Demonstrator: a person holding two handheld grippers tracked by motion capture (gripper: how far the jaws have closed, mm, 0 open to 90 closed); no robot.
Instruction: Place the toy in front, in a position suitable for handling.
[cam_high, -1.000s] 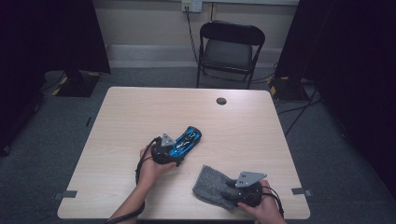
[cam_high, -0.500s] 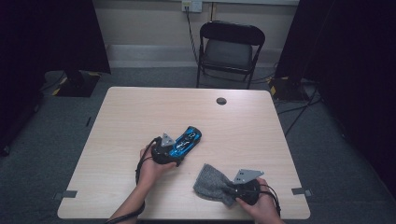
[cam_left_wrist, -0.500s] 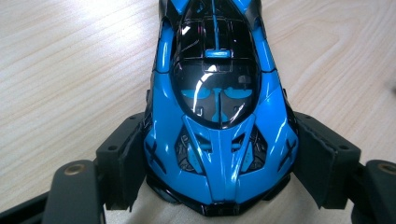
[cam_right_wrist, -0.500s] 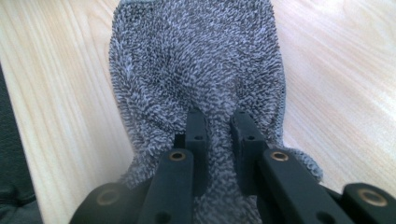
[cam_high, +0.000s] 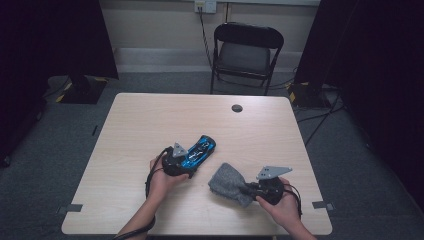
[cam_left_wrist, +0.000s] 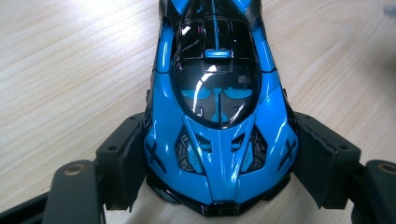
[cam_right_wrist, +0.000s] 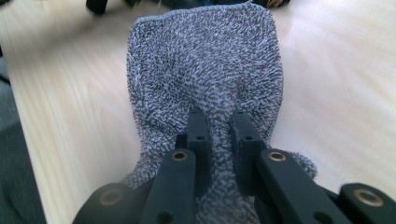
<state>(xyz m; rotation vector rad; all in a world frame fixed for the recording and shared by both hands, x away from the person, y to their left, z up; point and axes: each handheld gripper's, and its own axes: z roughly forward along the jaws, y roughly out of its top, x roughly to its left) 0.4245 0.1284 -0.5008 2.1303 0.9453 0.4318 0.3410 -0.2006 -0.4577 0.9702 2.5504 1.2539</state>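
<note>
A glossy blue and black toy car (cam_high: 201, 149) (cam_left_wrist: 217, 116) rests on the wooden table (cam_high: 140, 125), left of centre. My left gripper (cam_high: 185, 161) (cam_left_wrist: 219, 163) is shut on it, with a pad pressed to each side of its near end. To the right, near the front edge, is a grey terry cloth (cam_high: 225, 180) (cam_right_wrist: 210, 70). My right gripper (cam_high: 248, 189) (cam_right_wrist: 218, 123) is shut on a fold of it, and the fabric bunches up between the two narrow jaws. The far part of the cloth spreads out ahead of the jaws.
A small black round cap (cam_high: 237, 108) sits in the tabletop near the far edge. A black folding chair (cam_high: 247, 50) stands behind the table. Cables trail from both grippers toward the front edge, where the person's hands come in.
The right gripper's jaws have closed on the cloth and drawn it up and slightly right, bunching it. The left gripper and the car have stayed put.
</note>
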